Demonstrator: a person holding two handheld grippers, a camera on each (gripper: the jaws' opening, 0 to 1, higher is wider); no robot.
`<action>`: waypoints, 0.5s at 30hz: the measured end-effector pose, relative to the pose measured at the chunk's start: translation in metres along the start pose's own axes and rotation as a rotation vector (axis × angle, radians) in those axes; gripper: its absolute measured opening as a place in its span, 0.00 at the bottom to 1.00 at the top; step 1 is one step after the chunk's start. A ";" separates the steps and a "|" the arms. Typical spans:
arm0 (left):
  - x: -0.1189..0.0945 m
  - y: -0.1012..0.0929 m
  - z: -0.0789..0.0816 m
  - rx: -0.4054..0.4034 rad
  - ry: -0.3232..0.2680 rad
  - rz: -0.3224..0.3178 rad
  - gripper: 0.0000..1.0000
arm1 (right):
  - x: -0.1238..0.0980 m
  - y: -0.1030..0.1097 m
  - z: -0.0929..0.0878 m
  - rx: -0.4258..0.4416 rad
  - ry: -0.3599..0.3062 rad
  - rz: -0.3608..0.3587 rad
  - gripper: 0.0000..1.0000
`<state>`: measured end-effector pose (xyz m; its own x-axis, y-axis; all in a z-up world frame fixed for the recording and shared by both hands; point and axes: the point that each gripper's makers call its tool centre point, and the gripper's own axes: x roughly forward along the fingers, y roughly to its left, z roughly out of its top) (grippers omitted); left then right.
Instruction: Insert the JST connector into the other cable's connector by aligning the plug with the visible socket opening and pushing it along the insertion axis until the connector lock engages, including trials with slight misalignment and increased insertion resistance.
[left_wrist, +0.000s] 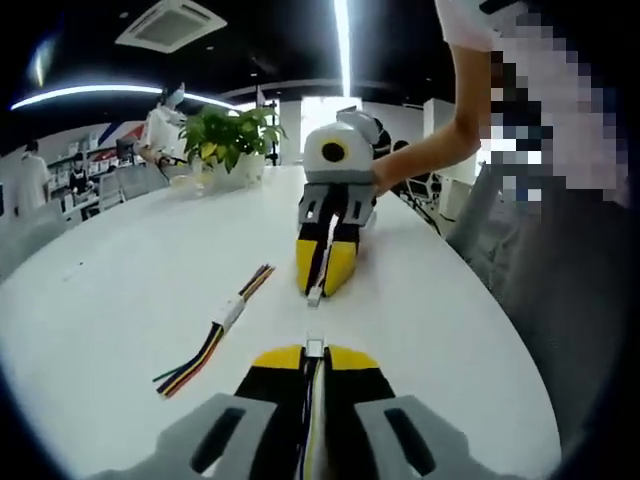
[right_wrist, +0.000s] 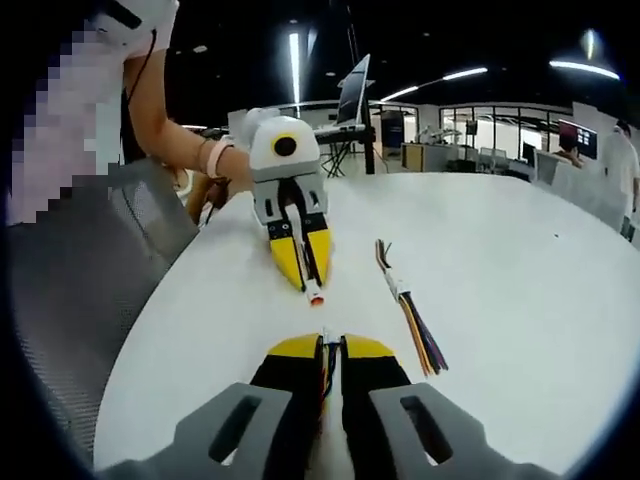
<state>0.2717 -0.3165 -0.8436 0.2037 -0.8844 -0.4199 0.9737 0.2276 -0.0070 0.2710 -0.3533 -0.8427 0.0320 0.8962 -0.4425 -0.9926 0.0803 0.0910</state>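
My left gripper (left_wrist: 314, 352) is shut on a small white JST connector (left_wrist: 314, 346) that sticks out past its yellow fingertips. Facing it across the white table (left_wrist: 110, 290), my right gripper (left_wrist: 322, 280) is shut on the other white connector (left_wrist: 315, 295), its tip resting low on the table. A short gap separates the two connectors, which lie roughly in line. In the right gripper view, my right gripper (right_wrist: 327, 345) pinches its cable, and the left gripper (right_wrist: 306, 270) opposite holds out its connector (right_wrist: 314, 295).
A spare cable (left_wrist: 225, 325) with coloured wires and a white connector lies on the table beside the grippers, seen also as the spare cable (right_wrist: 405, 300). A potted plant (left_wrist: 228, 140) stands at the far edge. A grey chair (right_wrist: 90, 260) is beside the table.
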 end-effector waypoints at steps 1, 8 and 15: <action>0.000 0.000 0.000 0.002 0.001 -0.001 0.01 | 0.001 0.001 0.001 0.000 0.000 0.005 0.03; 0.000 -0.001 0.000 0.015 0.010 0.000 0.01 | 0.008 0.004 0.008 0.019 -0.013 0.024 0.03; 0.000 -0.003 0.001 0.014 0.013 -0.005 0.01 | 0.015 0.006 0.008 0.000 -0.002 0.040 0.03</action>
<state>0.2693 -0.3178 -0.8428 0.1975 -0.8800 -0.4320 0.9761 0.2174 0.0032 0.2660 -0.3362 -0.8419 -0.0073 0.8997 -0.4365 -0.9931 0.0445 0.1085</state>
